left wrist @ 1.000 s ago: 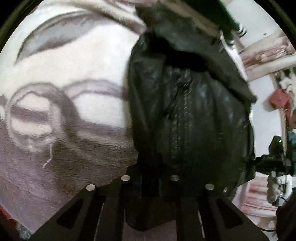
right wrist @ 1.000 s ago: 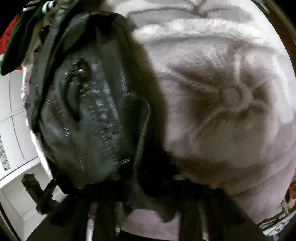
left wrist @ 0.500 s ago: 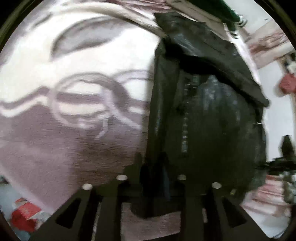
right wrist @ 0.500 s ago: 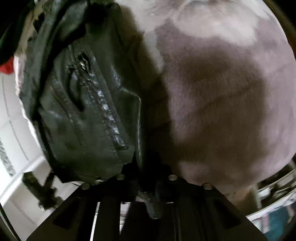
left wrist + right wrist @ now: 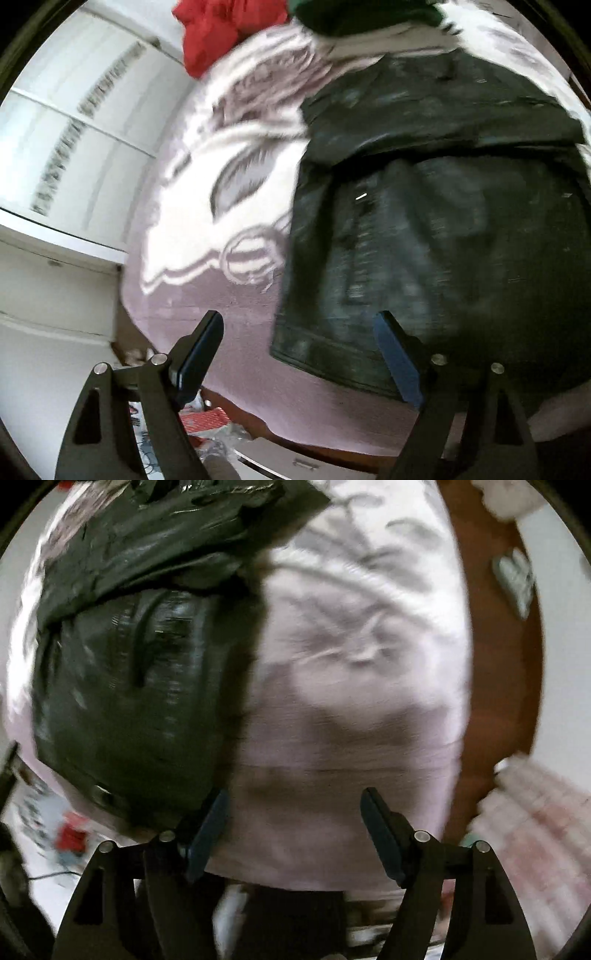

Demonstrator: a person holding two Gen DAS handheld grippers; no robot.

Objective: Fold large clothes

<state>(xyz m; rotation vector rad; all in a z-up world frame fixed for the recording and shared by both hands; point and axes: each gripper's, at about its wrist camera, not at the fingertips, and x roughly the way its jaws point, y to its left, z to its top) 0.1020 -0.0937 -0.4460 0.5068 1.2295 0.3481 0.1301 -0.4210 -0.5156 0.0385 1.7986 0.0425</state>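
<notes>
A black leather jacket (image 5: 436, 229) lies folded on a fluffy lilac and white blanket (image 5: 221, 192). It also shows in the right wrist view (image 5: 133, 686) at the left. My left gripper (image 5: 299, 325) is open and empty, held above the jacket's near left corner. My right gripper (image 5: 293, 801) is open and empty, just to the right of the jacket's near edge, over the blanket (image 5: 351, 701). Both views are blurred by motion.
A red garment (image 5: 229, 33) and a green one (image 5: 354, 14) lie at the far end of the blanket. White cupboard doors (image 5: 70, 122) stand at the left. A brown wooden bed edge (image 5: 498, 664) runs along the right. Clutter lies on the floor below (image 5: 214, 421).
Both grippers have let go of the jacket's hem and opened. Both have drawn back and up, so more of the room and bed edge shows.
</notes>
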